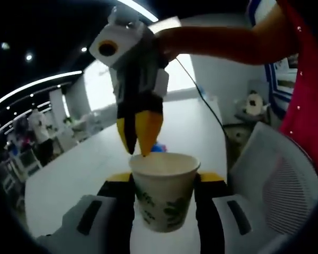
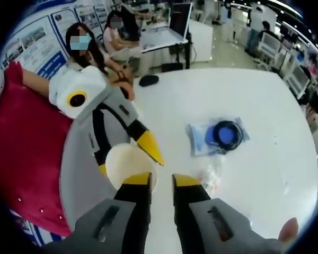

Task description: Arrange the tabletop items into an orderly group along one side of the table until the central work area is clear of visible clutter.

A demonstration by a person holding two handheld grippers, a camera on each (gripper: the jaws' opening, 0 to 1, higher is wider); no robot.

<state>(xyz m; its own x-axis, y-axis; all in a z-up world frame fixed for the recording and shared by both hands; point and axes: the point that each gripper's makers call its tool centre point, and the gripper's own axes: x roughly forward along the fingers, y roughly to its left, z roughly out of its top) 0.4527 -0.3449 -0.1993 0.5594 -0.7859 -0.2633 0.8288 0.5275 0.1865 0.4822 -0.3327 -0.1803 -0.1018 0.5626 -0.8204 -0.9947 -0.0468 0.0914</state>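
left gripper view
- left gripper (image 1: 164, 182): jaws come up from 6 o'clock and pinch a paper cup (image 1: 164, 193) between them, cup upright and held off the table
- cup: white with a green leafy print, open mouth up, can't see anything inside
- right gripper (image 1: 139, 143): drops in from 12 o'clock, yellow tips pressed close together right at the cup's far rim, touching or not, can't tell
- table (image 1: 79, 169): white, runs off toward 10 o'clock; a bit of blue (image 1: 157, 148) peeks out behind the cup
- chair (image 1: 278, 180): white mesh back at 4 o'clock

right gripper view
- right gripper (image 2: 161, 180): jaws at 6 o'clock, narrow gap, nothing between them
- cup (image 2: 126, 164): seen from above at 8 o'clock off the tips, just beside the left jaw
- left gripper (image 2: 103, 132): reaches in from 10 o'clock, one yellow finger (image 2: 150, 147) lying along the cup's rim
- bag (image 2: 218, 136): clear, with something blue and a dark coil inside, on the table at 2 o'clock
- wrapper (image 2: 211, 174): clear, crumpled, just past the right jaw
- mouse (image 2: 148, 80): dark, far edge at 12 o'clock
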